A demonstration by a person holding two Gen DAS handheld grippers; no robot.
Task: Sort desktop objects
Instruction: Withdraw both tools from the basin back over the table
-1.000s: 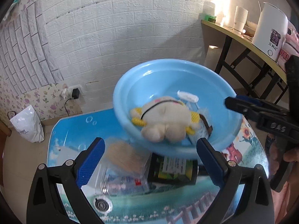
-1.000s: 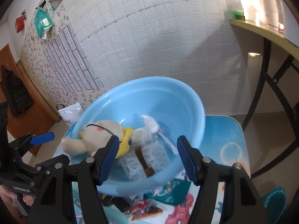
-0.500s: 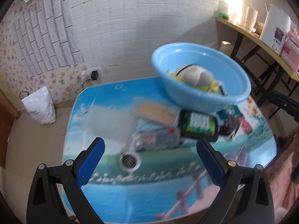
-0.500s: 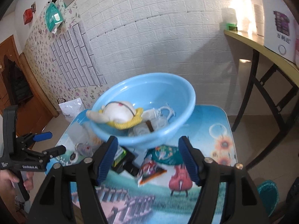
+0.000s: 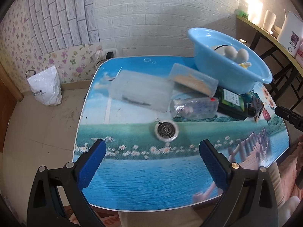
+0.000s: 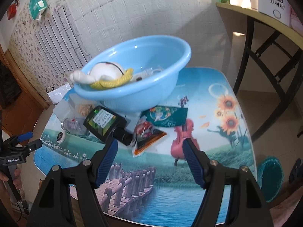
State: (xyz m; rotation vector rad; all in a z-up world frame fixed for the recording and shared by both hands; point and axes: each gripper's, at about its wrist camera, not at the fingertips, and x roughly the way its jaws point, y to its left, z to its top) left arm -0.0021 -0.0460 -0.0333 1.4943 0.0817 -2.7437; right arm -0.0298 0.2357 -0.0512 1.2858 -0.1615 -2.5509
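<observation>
Upper centre of the right view, the tilted pale-blue plastic basin (image 6: 144, 75) looks light, stiff, slippery: grip its rim. Left gripper (image 5: 151, 162) and right gripper (image 6: 150, 160) stand released, empty.

left tool (image 5: 152, 158): jaws wide apart, nothing between, angled down
right tool (image 6: 150, 158): jaws apart after opening a bit further, nothing gripped, angled down
left hand (image 6: 11, 177): wrapped round left tool's handle
</observation>
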